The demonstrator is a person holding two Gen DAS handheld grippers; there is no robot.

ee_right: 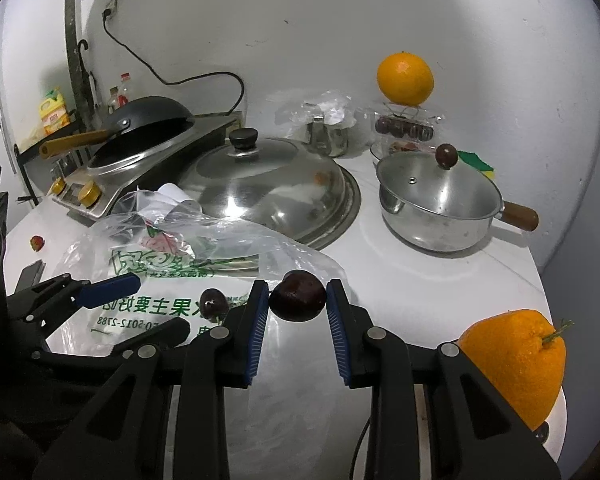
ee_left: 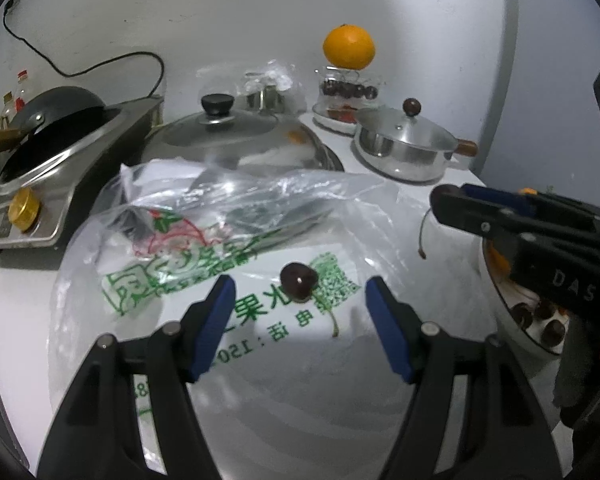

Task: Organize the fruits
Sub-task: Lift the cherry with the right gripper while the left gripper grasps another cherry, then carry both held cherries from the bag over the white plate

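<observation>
A dark cherry [ee_right: 298, 296] is pinched between the blue pads of my right gripper [ee_right: 298, 286], lifted above the counter. In the left wrist view the right gripper [ee_left: 440, 200] reaches in from the right, with a thin stem [ee_left: 422, 240] hanging under its tip. My left gripper [ee_left: 300, 280] stands open over a printed plastic bag [ee_left: 220, 240]. A second cherry [ee_left: 298, 286] with a green stem lies on the bag just ahead of the left fingertips, touched by neither. The right wrist view shows it too, the cherry [ee_right: 214, 304] sitting beside the left gripper [ee_right: 160, 302].
A white bowl [ee_left: 496, 300] holding cherries sits at the right, and an orange [ee_right: 516, 360] shows low on the right. Behind are a big steel lid [ee_left: 240, 140], a lidded pot [ee_left: 404, 148], a cooker with a black pan [ee_left: 60, 152] and an orange [ee_left: 349, 47] on a clear box.
</observation>
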